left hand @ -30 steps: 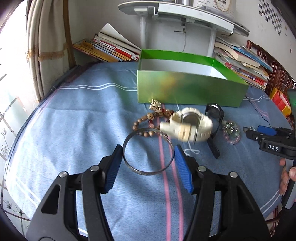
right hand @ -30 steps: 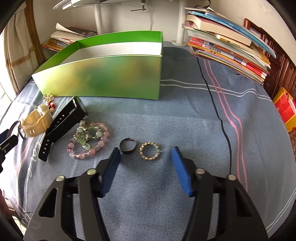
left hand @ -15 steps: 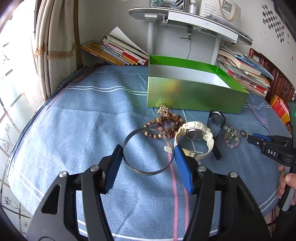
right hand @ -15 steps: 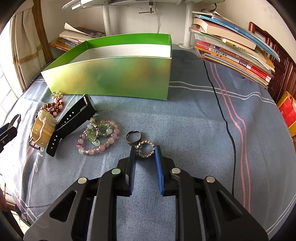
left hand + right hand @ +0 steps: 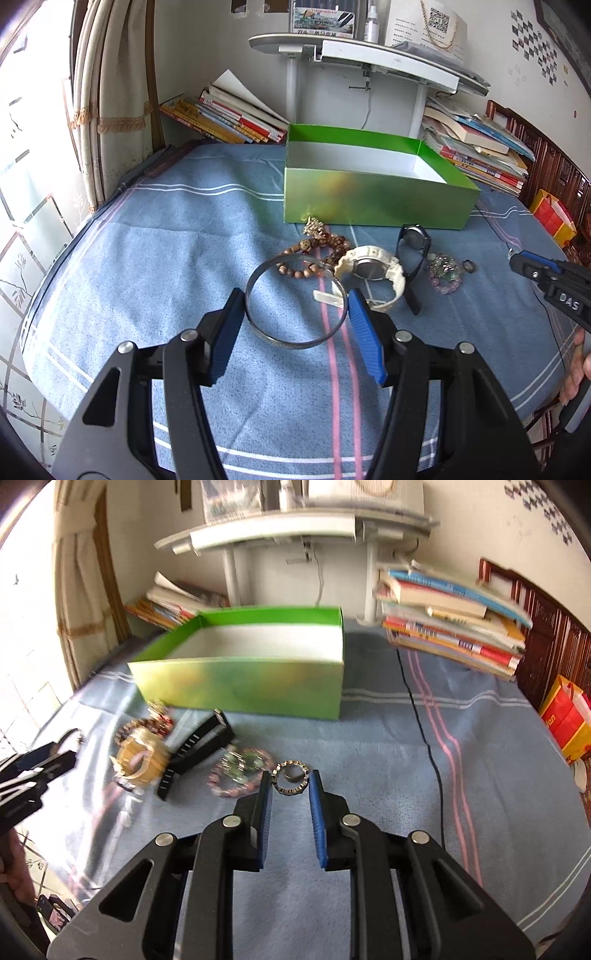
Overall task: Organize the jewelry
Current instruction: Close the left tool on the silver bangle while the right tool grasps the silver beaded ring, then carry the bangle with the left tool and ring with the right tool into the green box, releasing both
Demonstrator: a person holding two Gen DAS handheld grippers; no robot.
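We find the left gripper [image 5: 295, 317] with its jaws clenched on a bangle [image 5: 297, 301], one blue pad pressed to each side of the ring, which hangs clear of the blue cloth [image 5: 155, 258]. A small tag [image 5: 327, 297] dangles inside the bangle near the right pad. Just beyond the jaws lie wooden beads [image 5: 314, 254], and to their right a white watch [image 5: 369, 271], a black watch [image 5: 413, 254] and a pink bead bracelet [image 5: 445, 275], all on the cloth. Farther ahead stands a green box [image 5: 369, 195], open at the top and showing a white inside.

We find the right gripper [image 5: 290, 786] with its jaws grasping a gold ring [image 5: 291, 778] at the pad tips; these jaws have just been closing onto it. A dark ring shows through the gold one; we cannot tell how the two sit. To the left of these jaws lie the bracelet and both watches, blurred. The box stands beyond them, and a black cable [image 5: 421, 723] runs down the cloth on the right.
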